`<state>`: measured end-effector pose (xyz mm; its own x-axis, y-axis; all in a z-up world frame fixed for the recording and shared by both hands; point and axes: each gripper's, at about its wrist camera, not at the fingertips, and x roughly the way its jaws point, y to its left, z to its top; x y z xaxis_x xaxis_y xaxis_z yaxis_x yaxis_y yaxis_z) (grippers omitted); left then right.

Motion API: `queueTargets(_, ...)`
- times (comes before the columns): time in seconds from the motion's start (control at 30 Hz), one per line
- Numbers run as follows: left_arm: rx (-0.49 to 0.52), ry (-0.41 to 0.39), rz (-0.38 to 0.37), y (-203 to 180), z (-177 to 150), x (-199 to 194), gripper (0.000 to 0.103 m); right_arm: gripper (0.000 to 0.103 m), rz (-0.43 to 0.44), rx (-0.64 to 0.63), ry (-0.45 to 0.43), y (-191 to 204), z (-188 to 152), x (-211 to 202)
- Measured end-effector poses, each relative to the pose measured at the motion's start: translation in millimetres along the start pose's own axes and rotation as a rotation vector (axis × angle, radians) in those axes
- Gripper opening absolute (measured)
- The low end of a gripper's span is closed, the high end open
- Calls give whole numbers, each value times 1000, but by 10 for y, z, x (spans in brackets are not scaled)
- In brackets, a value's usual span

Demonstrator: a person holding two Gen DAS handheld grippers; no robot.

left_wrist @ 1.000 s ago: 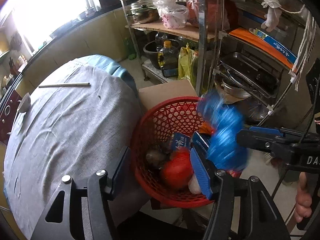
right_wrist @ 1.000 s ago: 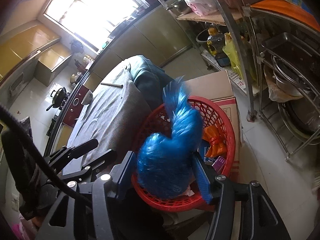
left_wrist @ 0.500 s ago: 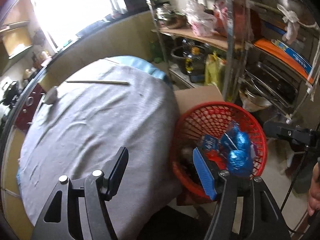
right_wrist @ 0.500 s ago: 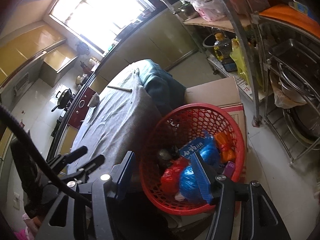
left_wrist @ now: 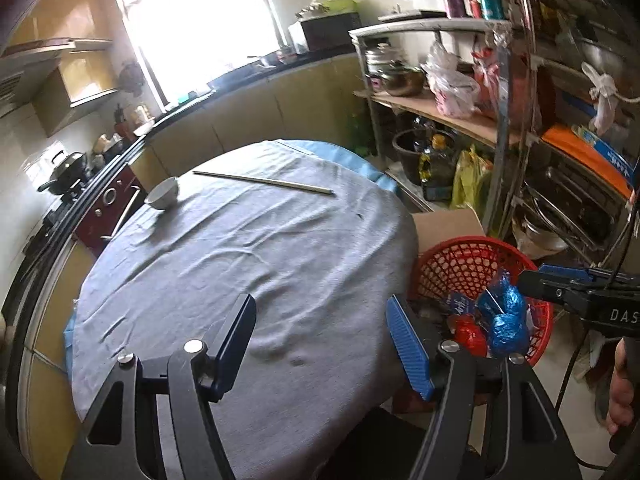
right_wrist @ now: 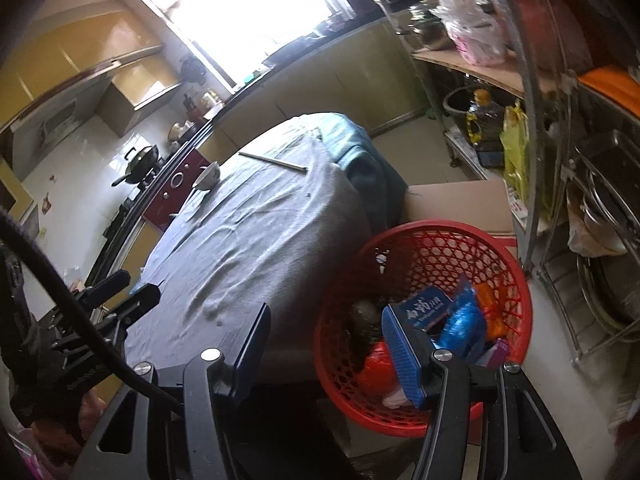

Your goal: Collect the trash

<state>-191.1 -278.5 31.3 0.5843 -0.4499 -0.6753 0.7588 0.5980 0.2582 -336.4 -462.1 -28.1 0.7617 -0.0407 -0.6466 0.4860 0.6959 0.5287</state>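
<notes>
Blue crinkled plastic bag (left_wrist: 505, 316) now dropped among wrappers in red mesh plastic basket (left_wrist: 448, 268) at lower right, no longer between right gripper (right_wrist: 324, 354) pads; left gripper (left_wrist: 322, 346) likewise parted, empty, over grey-clothed table (left_wrist: 240, 248) bare of trash.

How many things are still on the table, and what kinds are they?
Bowls: 1, a white bowl near the far left edge of the table.
Chopsticks: 1 pair, lying flat at the far side; it looks like two sticks together, but I cannot tell for sure.
Trash: 0.
Total: 2 things.
</notes>
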Motion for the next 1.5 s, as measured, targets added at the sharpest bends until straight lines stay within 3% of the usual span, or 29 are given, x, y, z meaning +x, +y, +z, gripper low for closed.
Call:
queueTargets(0.2, -66, -21, 41, 308, -70, -173, 69, 62, 13, -66, -4, 323, 10, 34)
queueTargets(0.77, -246, -50, 260, 1139, -405, -470, 70, 62, 48, -291, -46, 1346, -34, 72)
queueTargets(1.13, -342, -62, 329, 1579, -626, -622, 70, 62, 73, -445, -66, 2049, -190, 179)
queueTargets(1.5, -395, -79, 350, 1908, -850, -805, 70, 63, 103, -534, -120, 2659, -364, 178)
